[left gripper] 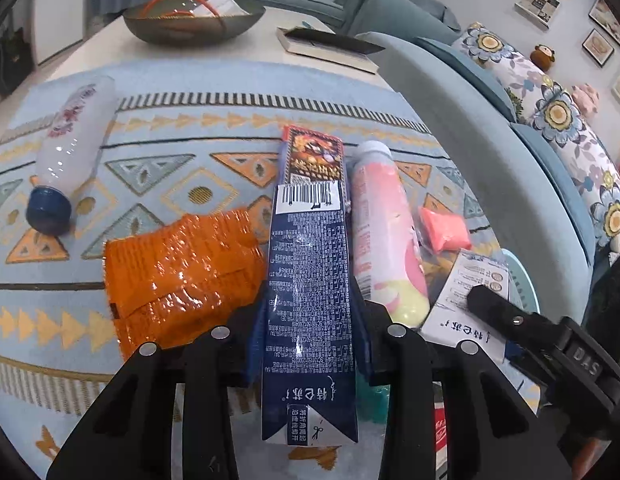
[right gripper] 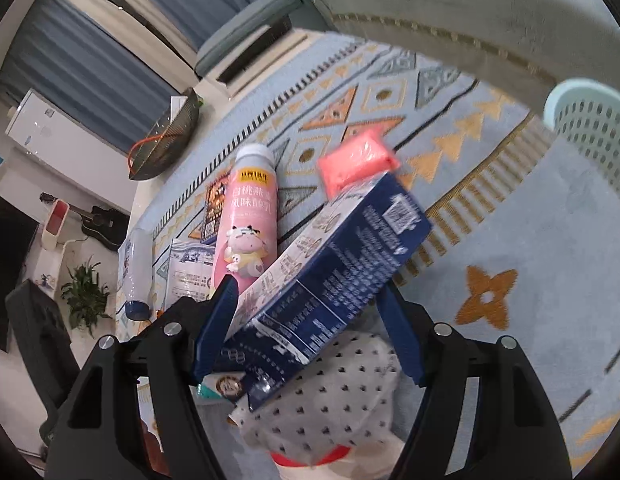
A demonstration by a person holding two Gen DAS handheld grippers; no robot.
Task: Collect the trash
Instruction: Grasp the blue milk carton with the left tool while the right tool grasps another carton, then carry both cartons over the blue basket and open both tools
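My left gripper is shut on a dark blue milk carton, held lengthwise between the jaws above the rug. My right gripper is shut on a second blue milk carton, tilted up to the right; it also shows in the left wrist view. On the rug lie a pink yogurt bottle, an orange wrapper, a pink packet, a clear bottle with a blue cap and a dark snack packet.
A pale green perforated trash basket stands at the right on the rug. A grey-blue sofa runs along the right. A low table holds a dark bowl and a book. A dotted white bag lies under my right gripper.
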